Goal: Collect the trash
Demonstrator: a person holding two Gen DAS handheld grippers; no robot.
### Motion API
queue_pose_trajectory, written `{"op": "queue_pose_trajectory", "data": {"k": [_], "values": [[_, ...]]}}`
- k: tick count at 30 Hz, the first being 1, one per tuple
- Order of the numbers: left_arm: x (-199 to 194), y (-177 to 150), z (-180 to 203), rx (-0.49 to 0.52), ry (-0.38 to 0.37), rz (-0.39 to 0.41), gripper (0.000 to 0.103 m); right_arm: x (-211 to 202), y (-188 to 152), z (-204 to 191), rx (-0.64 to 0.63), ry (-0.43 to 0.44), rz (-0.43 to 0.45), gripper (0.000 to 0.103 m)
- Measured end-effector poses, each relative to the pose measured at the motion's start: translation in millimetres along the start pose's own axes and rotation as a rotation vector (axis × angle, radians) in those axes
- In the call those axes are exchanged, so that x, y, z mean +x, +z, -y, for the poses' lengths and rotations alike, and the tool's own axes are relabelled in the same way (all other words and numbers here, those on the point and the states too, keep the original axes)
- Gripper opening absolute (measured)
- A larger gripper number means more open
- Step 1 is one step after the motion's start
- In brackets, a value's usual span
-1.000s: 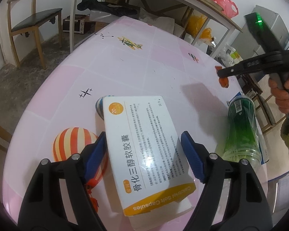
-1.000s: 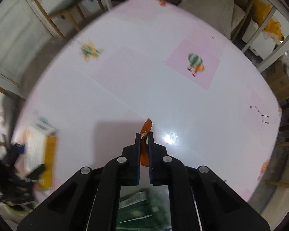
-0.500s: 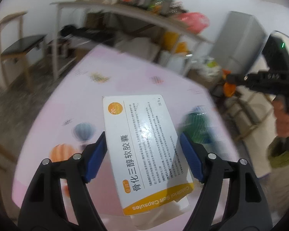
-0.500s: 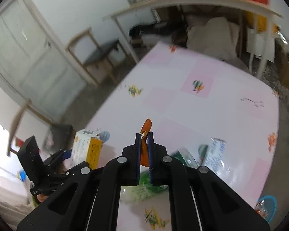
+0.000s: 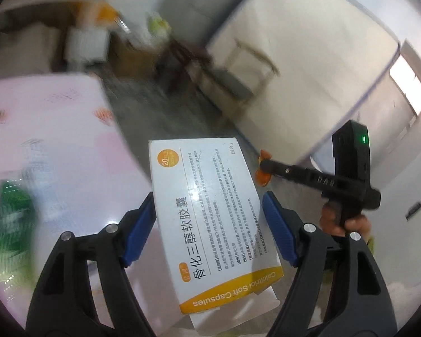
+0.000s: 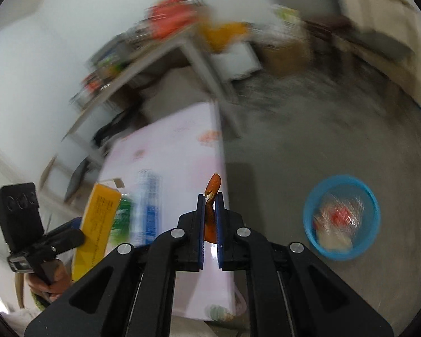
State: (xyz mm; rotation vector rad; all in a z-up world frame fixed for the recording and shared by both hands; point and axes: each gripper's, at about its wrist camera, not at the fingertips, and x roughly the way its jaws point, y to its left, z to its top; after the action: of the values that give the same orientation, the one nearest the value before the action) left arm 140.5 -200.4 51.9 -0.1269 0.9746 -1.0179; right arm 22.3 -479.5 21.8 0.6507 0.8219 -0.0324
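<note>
My left gripper (image 5: 209, 212) is shut on a white and orange medicine box (image 5: 210, 216), held in the air past the table's edge. The same box (image 6: 96, 219) shows edge-on at the left of the right wrist view. My right gripper (image 6: 210, 196) is shut on a strip of orange peel (image 6: 212, 188), which sticks up between the blue pads. In the left wrist view that right gripper (image 5: 262, 165) hangs just right of the box with the peel (image 5: 262, 178) at its tip. A blue basket (image 6: 341, 217) with crumpled wrappers inside stands on the floor to the right.
The pink table (image 6: 176, 163) lies below and left, with a green bottle (image 5: 11, 224) and a blue and white packet (image 6: 148, 205) on it. A cluttered shelf table (image 6: 143, 61), a chair (image 5: 244, 67) and bare grey floor (image 6: 308, 129) lie beyond.
Both grippers have swung to the right, off the table and out over the floor, each keeping its load. The basket has come into the right wrist view.
</note>
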Motion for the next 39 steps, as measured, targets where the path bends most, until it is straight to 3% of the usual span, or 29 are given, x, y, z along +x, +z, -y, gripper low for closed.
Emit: {"op": "queue_pose_trajectory", "data": {"k": [3,8,12,15,16,18,20,25,27,30,35,39], "values": [[82.1,10.7,21.0,0.012,0.007,-0.162,0.072,12.4,-18.3,58.9,0.148,-0.038,-0.015,0.007],[184.8,21.2,36.7,0.008,0.052,-0.315,0.073,43.8,-35.5,156.1,0.366,-0.065,-0.039,0.007],[252.3,39.1,29.8,-0.012,0.110,-0.340,0.081,86.7,-33.1,214.1,0.473,-0.038,-0.064,0.011],[291.1,47.6,22.8,-0.030,0.147,-0.339,0.085,131.1,-36.0,264.9,0.568,-0.057,-0.087,0.021],[302.1,49.8,20.7,-0.036,0.168,-0.341,0.085,145.6,-41.6,282.5,0.614,-0.103,-0.102,0.021],[314.8,50.1,16.6,-0.071,0.170,-0.351,0.085,154.8,-51.2,299.6,0.663,-0.116,-0.102,0.021],[306.5,43.8,12.8,-0.089,0.148,-0.347,0.085,158.0,-59.9,304.1,0.688,-0.109,-0.096,0.022],[258.8,41.9,7.0,-0.060,0.137,-0.295,0.085,148.0,-72.0,299.2,0.656,-0.133,-0.067,0.035],[233.3,42.6,9.4,-0.059,0.137,-0.274,0.085,142.8,-73.6,294.6,0.647,-0.134,-0.053,0.038],[163.6,35.0,21.6,-0.005,0.120,-0.201,0.085,117.1,-69.8,269.7,0.590,-0.117,-0.002,0.046],[51.5,2.4,23.2,0.081,0.155,-0.041,0.085,80.9,-62.6,188.4,0.422,-0.036,0.048,0.057],[-27.2,-44.1,-6.4,0.078,0.309,0.058,0.085,79.7,-49.9,107.6,0.241,0.017,0.001,0.063]]}}
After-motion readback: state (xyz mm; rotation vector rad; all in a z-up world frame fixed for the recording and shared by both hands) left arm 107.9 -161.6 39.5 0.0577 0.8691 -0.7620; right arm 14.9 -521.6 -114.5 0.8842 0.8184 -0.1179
